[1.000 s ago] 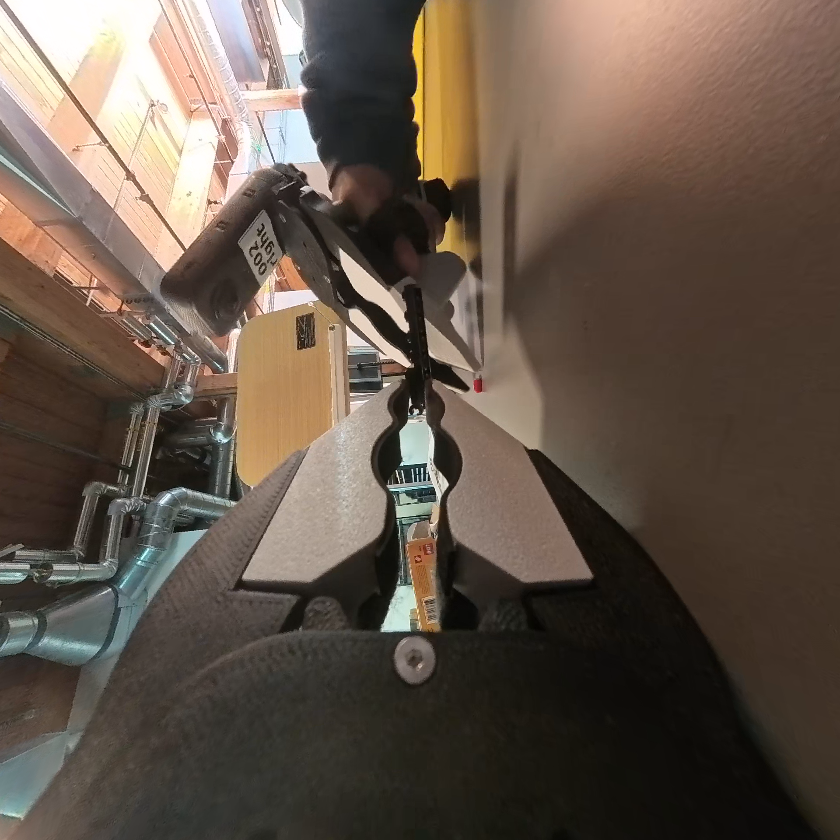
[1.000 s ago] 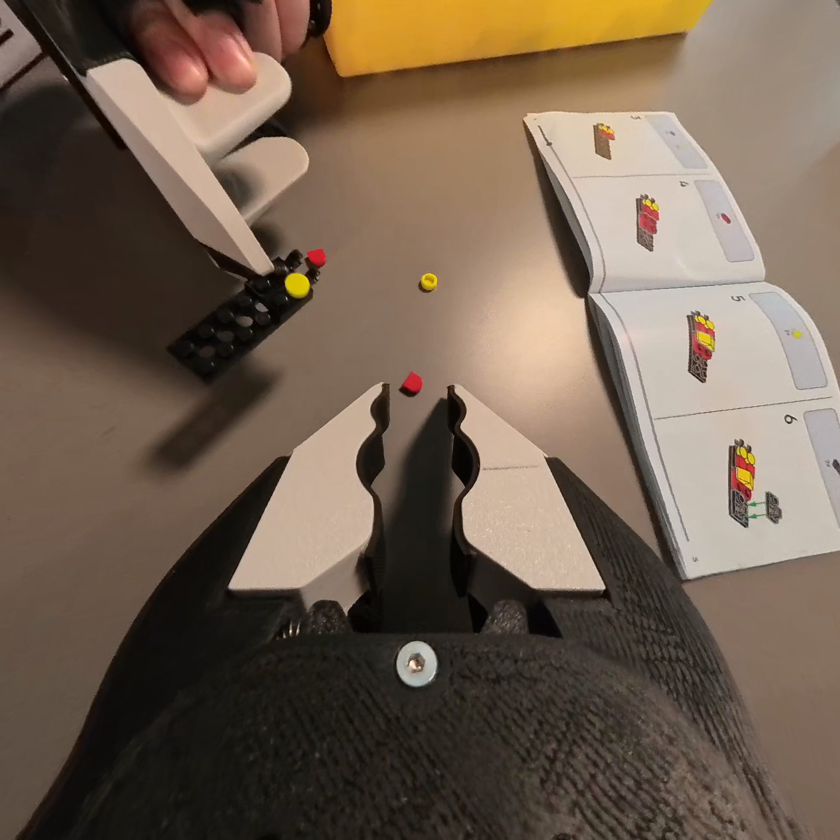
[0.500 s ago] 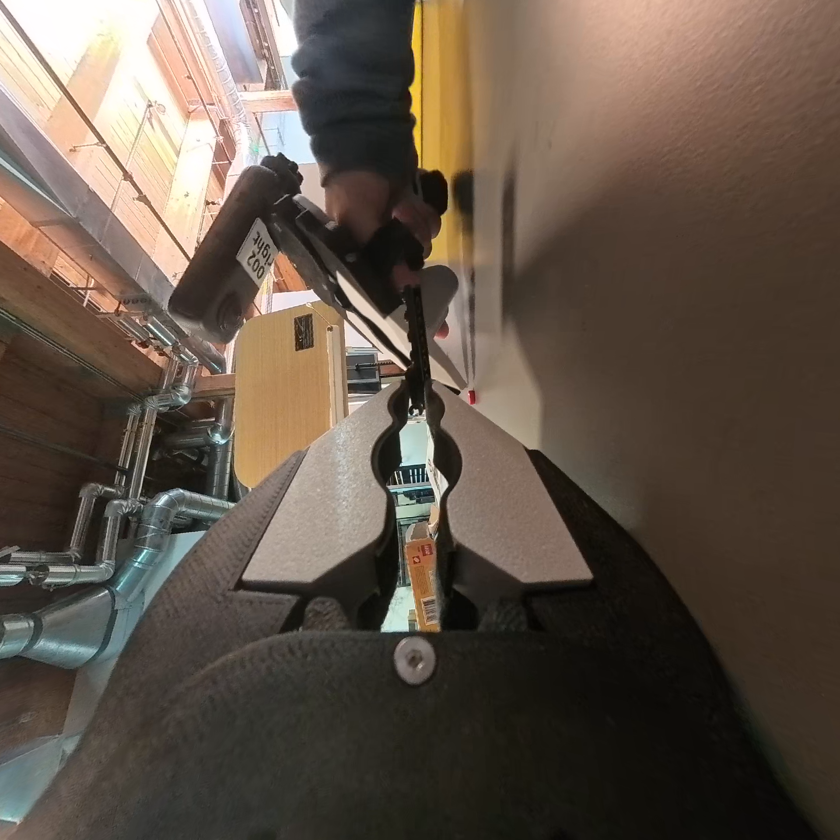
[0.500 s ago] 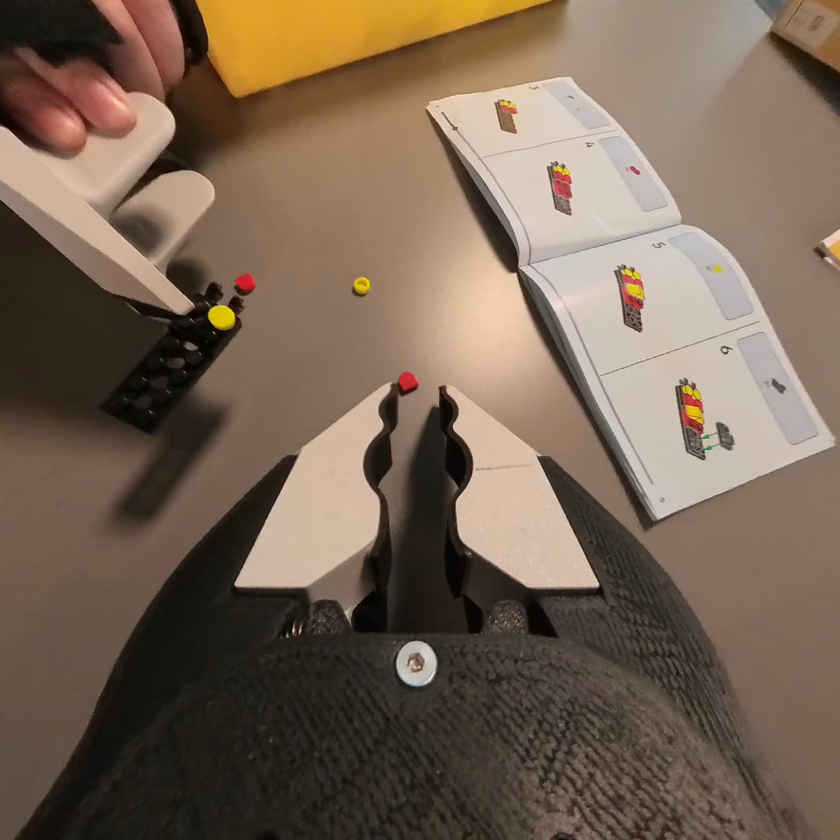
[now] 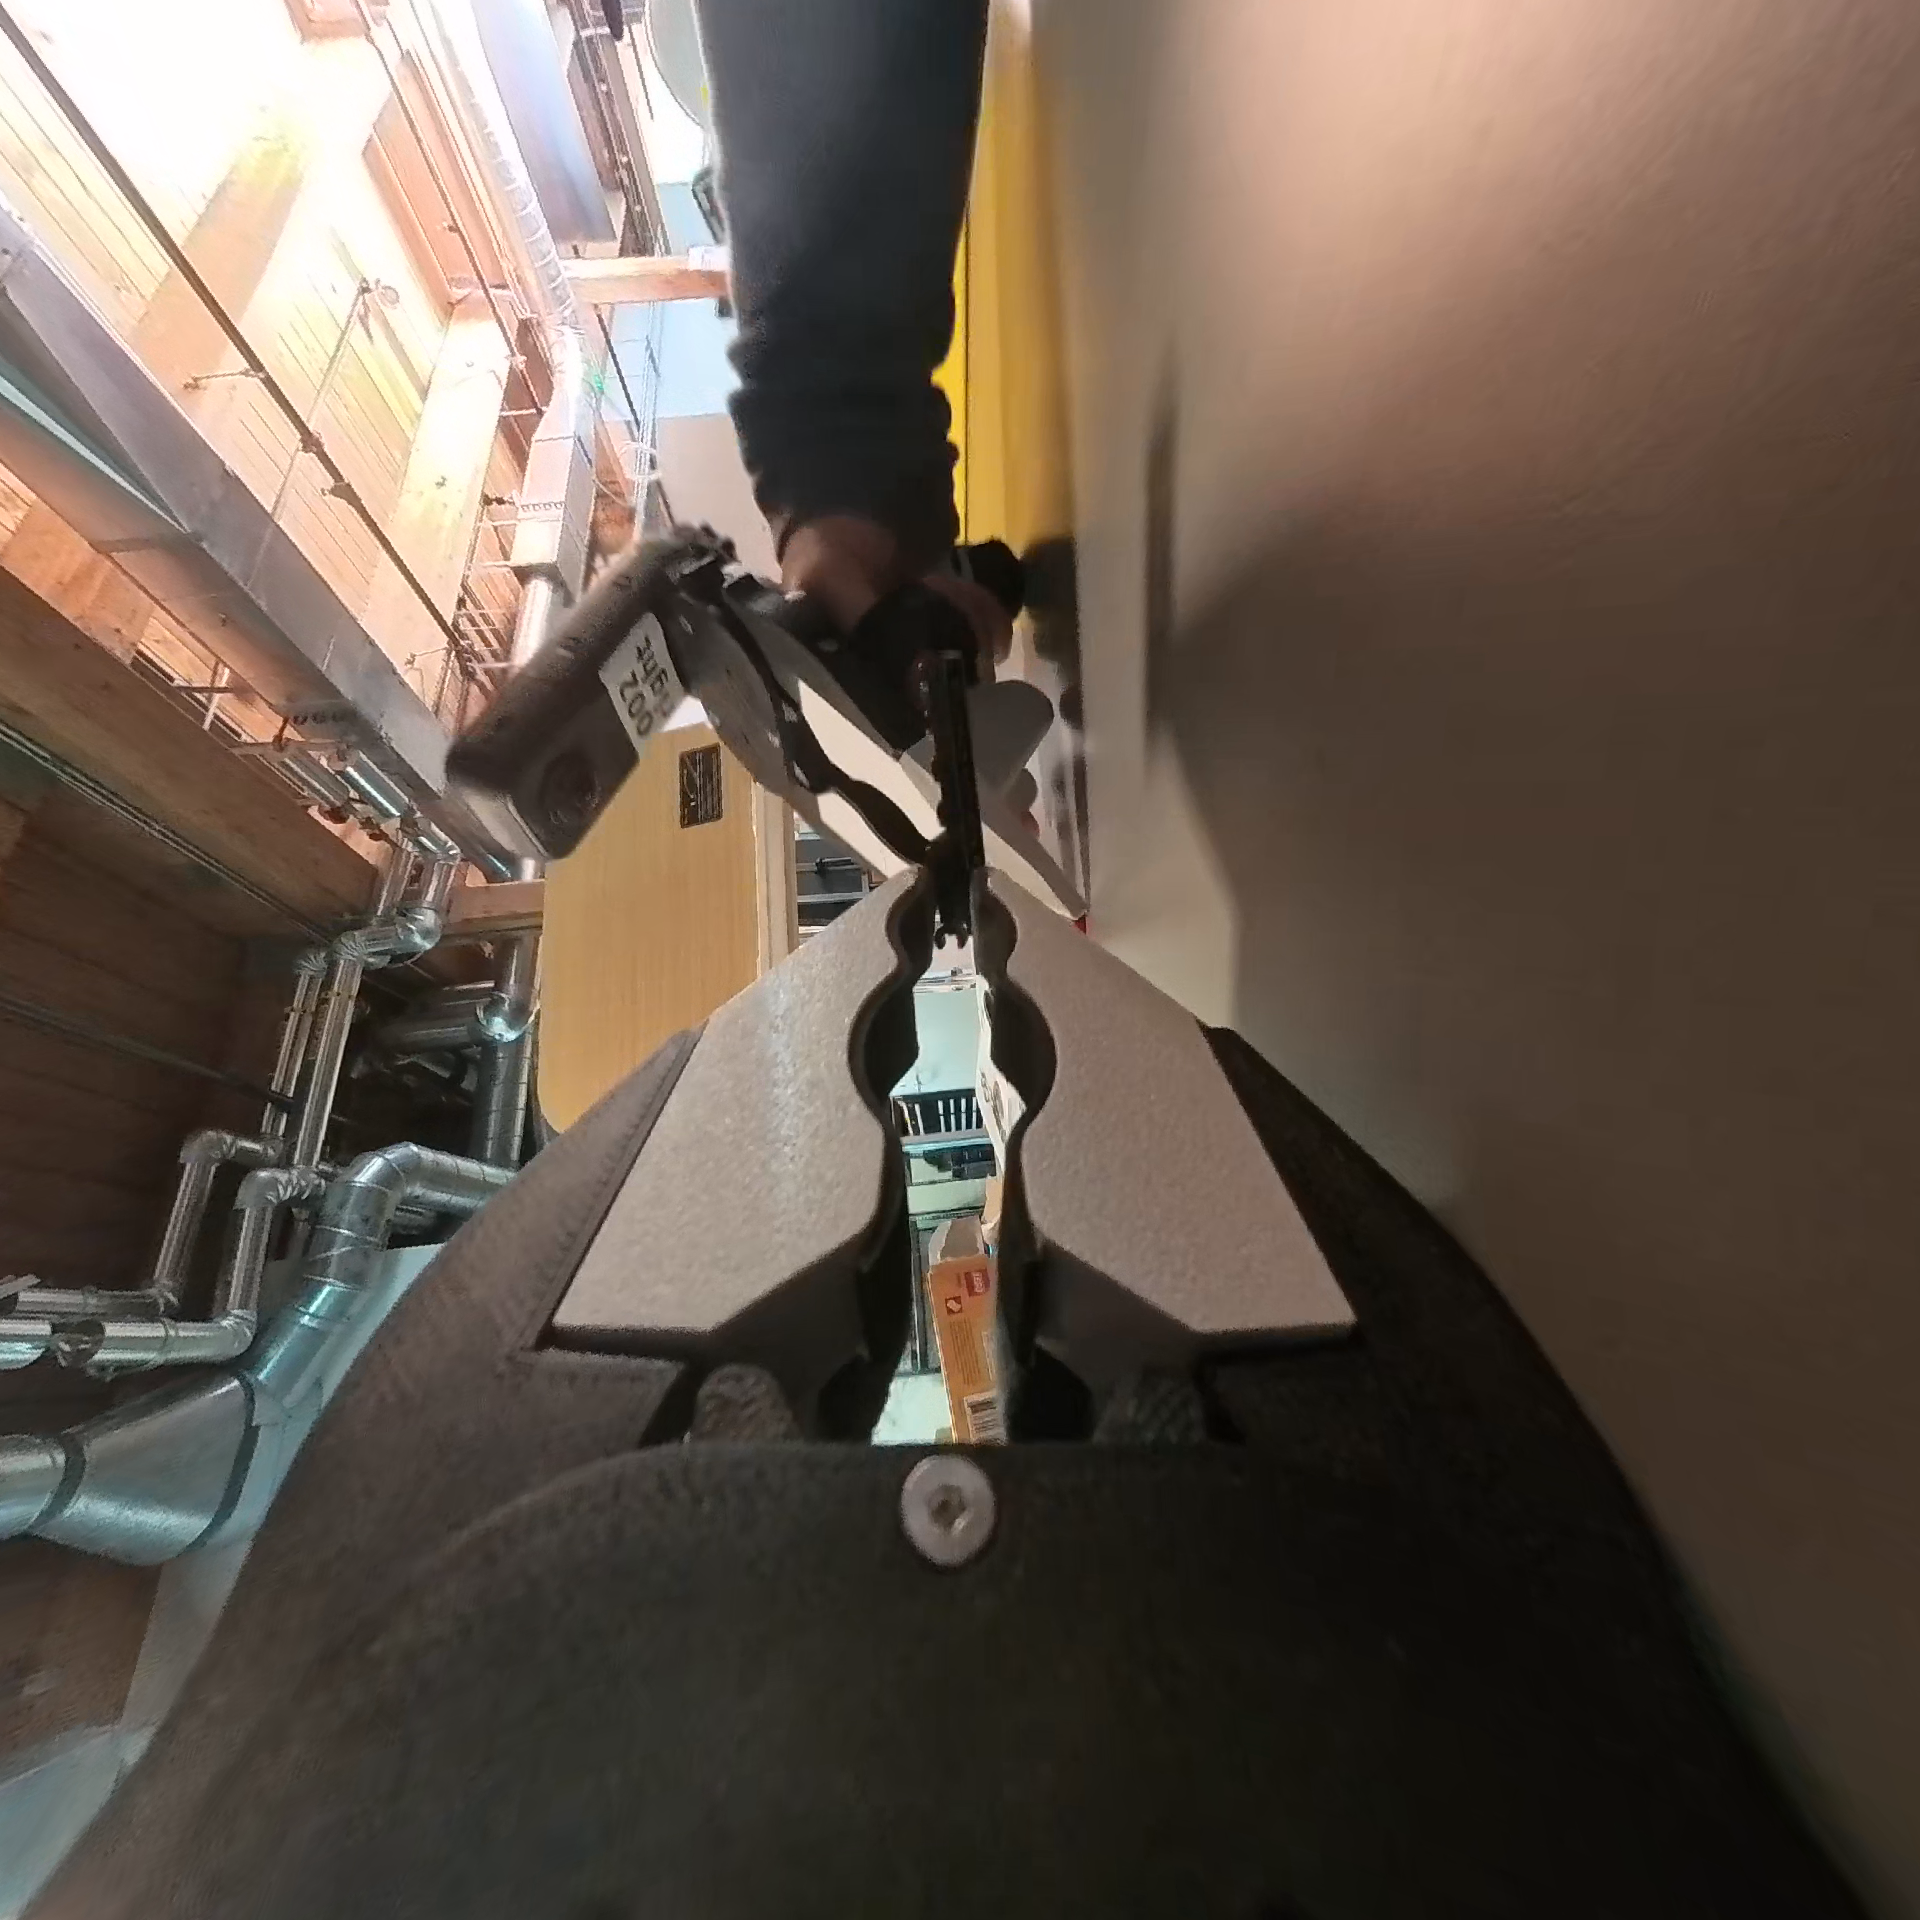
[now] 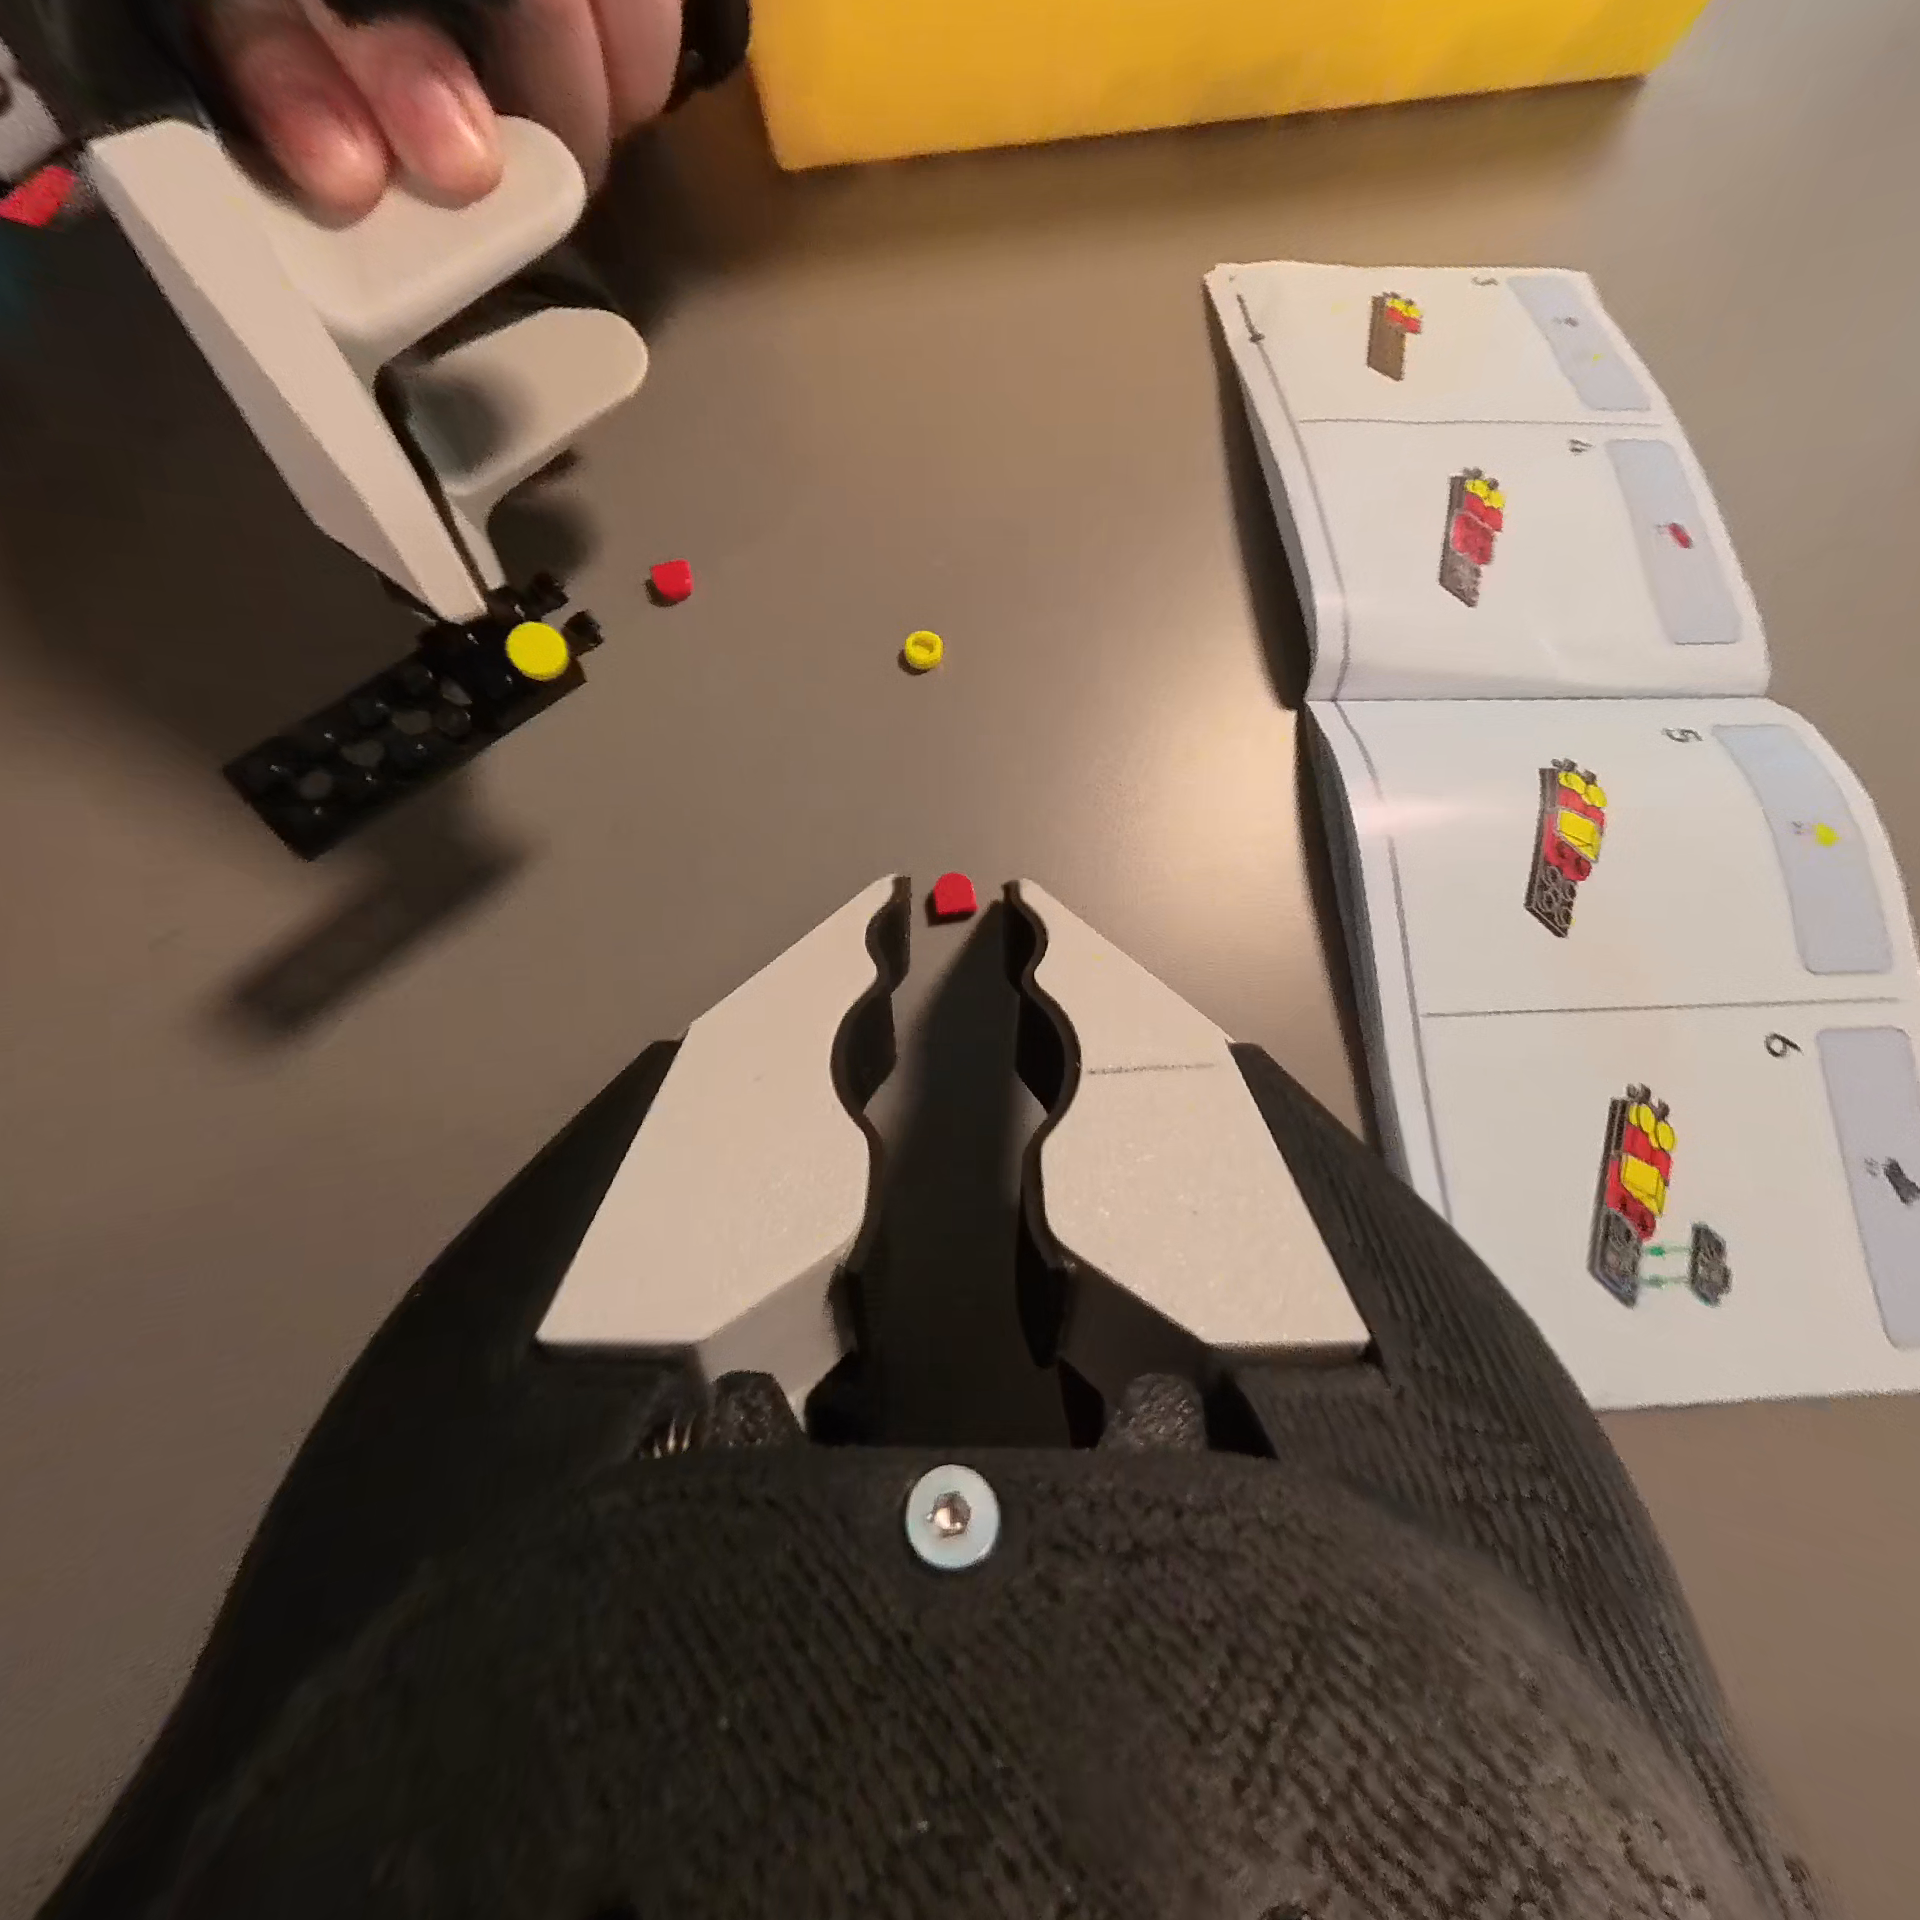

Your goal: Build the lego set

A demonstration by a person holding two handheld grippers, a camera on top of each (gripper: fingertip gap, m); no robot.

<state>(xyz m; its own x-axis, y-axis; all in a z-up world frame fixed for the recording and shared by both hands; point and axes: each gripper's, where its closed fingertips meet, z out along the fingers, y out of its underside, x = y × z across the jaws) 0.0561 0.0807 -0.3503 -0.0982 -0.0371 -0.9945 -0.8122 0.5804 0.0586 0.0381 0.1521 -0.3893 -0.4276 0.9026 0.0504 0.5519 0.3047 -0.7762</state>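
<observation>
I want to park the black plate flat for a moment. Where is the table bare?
Bare table lies between the yellow box and the yellow ring; another patch sits left of the right gripper, below the black plate. The middle is crowded with red pieces; the booklet fills the right.

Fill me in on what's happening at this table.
A person is building a small lego set with two handheld tools. The left tool is shut on the end of a black plate that carries a yellow round piece. The right tool is open, its tips either side of a loose red piece. An open instruction booklet lies to the right.
</observation>
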